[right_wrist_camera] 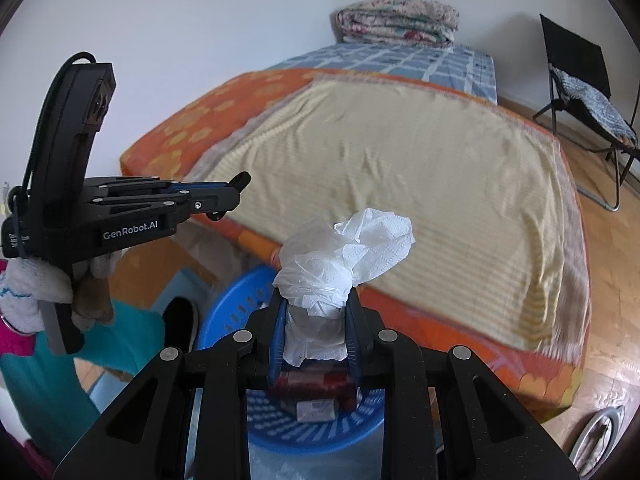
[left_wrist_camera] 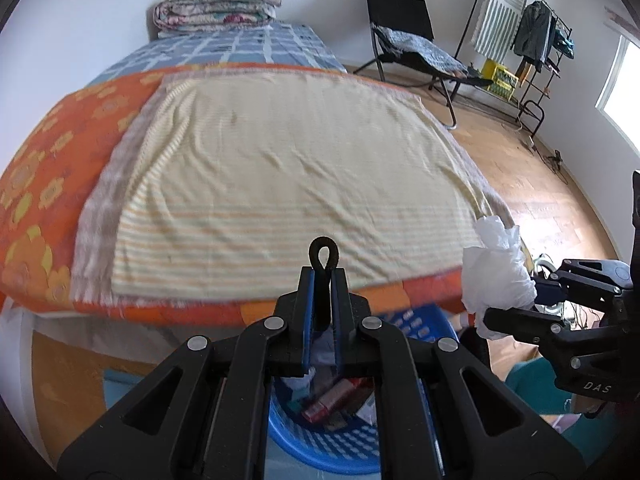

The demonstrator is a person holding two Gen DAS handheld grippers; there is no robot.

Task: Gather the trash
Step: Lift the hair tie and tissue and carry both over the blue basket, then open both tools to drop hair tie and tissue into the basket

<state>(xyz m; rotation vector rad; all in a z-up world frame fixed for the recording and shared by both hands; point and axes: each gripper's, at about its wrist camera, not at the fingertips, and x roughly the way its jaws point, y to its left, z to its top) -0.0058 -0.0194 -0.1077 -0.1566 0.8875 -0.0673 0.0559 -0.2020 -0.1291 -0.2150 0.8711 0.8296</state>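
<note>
Two grippers, one blue basket point(right_wrist_camera: 224, 312), one bed point(right_wrist_camera: 400, 152). Lower centre, the right gripper point(right_wrist_camera: 316, 312) clamps one crumpled white tissue point(right_wrist_camera: 344, 256) above the basket. The left gripper point(left_wrist_camera: 322, 276) pinches a black loop point(left_wrist_camera: 323, 254), whole only in the left view.

The left gripper point(left_wrist_camera: 323, 280) has its jaws drawn nearly together, pinching a small dark loop point(left_wrist_camera: 323, 254) that pokes out past its fingertips. To its right, the right gripper point(right_wrist_camera: 316, 320) is clamped on a crumpled white wad point(right_wrist_camera: 344, 264) bulging above its fingers. A gloved hand point(right_wrist_camera: 80, 292) grips the left gripper's handle from below.
</note>
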